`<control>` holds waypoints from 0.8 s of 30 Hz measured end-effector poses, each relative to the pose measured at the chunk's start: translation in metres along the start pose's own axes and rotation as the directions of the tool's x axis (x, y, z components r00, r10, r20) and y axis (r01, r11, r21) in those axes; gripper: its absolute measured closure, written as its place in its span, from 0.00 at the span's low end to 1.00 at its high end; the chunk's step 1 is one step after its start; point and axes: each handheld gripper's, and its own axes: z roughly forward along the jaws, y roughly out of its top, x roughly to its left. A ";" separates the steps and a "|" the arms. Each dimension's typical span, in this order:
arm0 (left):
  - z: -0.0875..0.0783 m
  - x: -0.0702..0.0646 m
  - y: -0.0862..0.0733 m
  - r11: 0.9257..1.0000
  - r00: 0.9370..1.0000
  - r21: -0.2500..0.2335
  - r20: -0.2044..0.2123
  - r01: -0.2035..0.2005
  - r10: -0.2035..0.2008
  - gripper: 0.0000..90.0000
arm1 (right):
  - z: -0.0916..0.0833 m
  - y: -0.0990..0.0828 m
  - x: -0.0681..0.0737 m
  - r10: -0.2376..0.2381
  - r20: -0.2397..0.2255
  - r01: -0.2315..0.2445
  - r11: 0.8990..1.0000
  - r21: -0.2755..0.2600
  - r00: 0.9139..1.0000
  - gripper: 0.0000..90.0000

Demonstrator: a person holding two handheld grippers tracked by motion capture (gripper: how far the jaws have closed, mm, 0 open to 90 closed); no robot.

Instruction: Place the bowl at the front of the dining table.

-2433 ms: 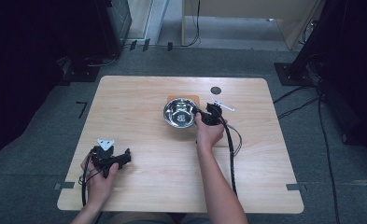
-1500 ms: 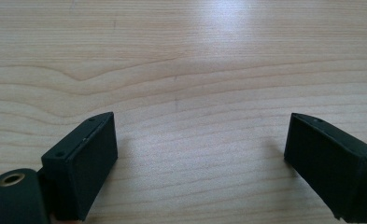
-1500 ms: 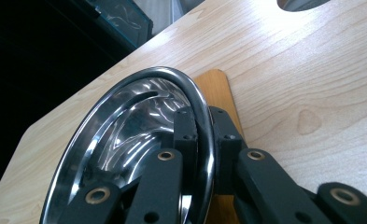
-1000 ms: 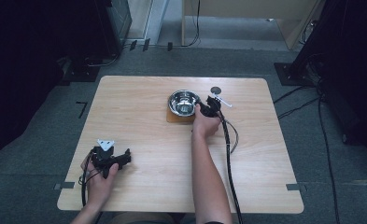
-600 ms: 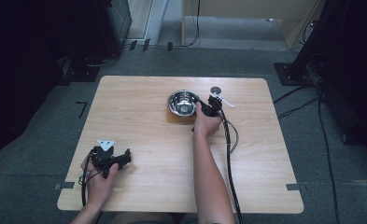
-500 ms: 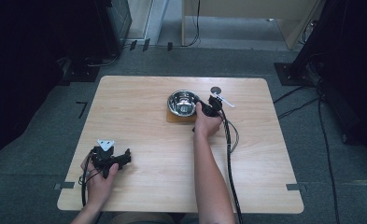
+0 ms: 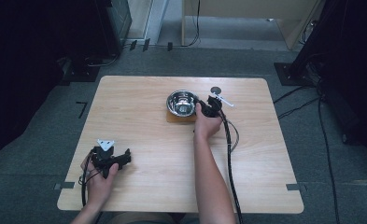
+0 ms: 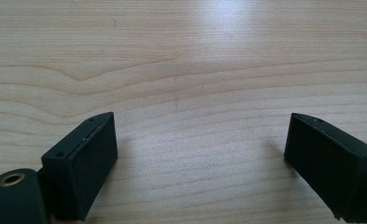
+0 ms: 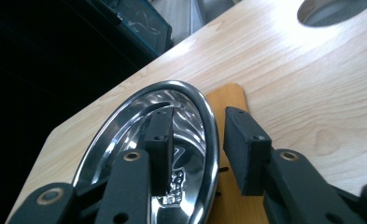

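A shiny steel bowl stands on a small wooden board at the back middle of the table. My right gripper is at the bowl's right side. In the right gripper view the right gripper straddles the bowl's rim: one jaw is inside the bowl, the other outside over the board. There is a gap on both sides of the rim, so it is open. My left gripper rests near the front left. In the left gripper view the left gripper is wide open over bare wood.
A round dark cable hole lies in the tabletop just behind the right gripper. The right gripper's cable trails along the forearm toward the front edge. Dark equipment and cables stand on the floor beyond the table.
Since 2.4 s ago the right gripper and the bowl have moved a little toward the table's far side. Over the last second they have hardly moved. The left gripper has stayed put.
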 end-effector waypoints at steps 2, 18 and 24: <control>0.000 0.000 0.000 1.000 1.000 0.000 0.000 0.000 0.000 0.10 | -0.004 0.001 0.000 -0.022 0.005 0.022 1.000 -0.017 1.000 0.70; 0.000 0.000 0.000 1.000 1.000 0.000 -0.001 -0.001 0.001 0.10 | -0.056 0.007 -0.016 -0.251 -0.005 0.251 0.967 -0.055 0.968 0.64; 0.000 0.000 0.000 1.000 1.000 0.001 -0.001 -0.001 0.001 0.10 | -0.071 0.005 -0.025 -0.284 -0.027 0.283 0.958 -0.053 0.958 0.57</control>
